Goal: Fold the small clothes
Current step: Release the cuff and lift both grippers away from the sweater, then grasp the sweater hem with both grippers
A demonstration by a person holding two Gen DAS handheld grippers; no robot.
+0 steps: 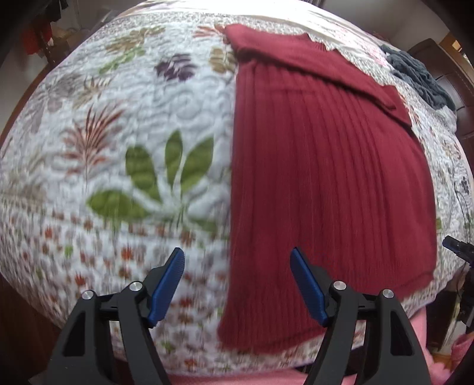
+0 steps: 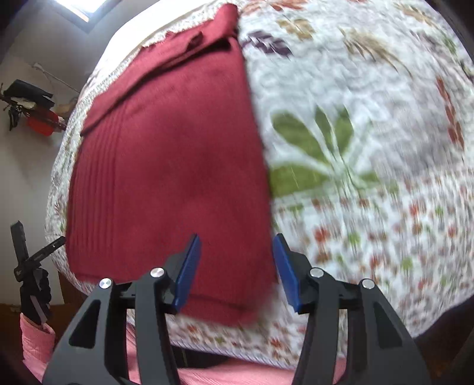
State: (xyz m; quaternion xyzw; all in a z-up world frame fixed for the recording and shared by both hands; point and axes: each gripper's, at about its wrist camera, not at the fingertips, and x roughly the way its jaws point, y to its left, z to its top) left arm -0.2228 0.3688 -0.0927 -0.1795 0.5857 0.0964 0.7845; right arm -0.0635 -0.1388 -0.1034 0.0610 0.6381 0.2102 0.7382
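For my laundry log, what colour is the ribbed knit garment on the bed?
Dark red garment, clearest in the left wrist view.

This is looking like a bedroom in a home. A bed (image 1: 118,124) is filling most of both views, covered by a white quilted bedspread (image 2: 370,88) printed with leaves and flowers. A dark red ribbed garment (image 1: 326,177) is lying flat on it, and a heap of grey clothing (image 1: 414,77) is sitting near the far edge. Dark wooden furniture (image 1: 456,88) is standing just beyond that heap. Plain pale walls are showing at the sides, where dark and red items (image 2: 32,109) are hanging, and daylight is coming through a window (image 2: 80,6) above.
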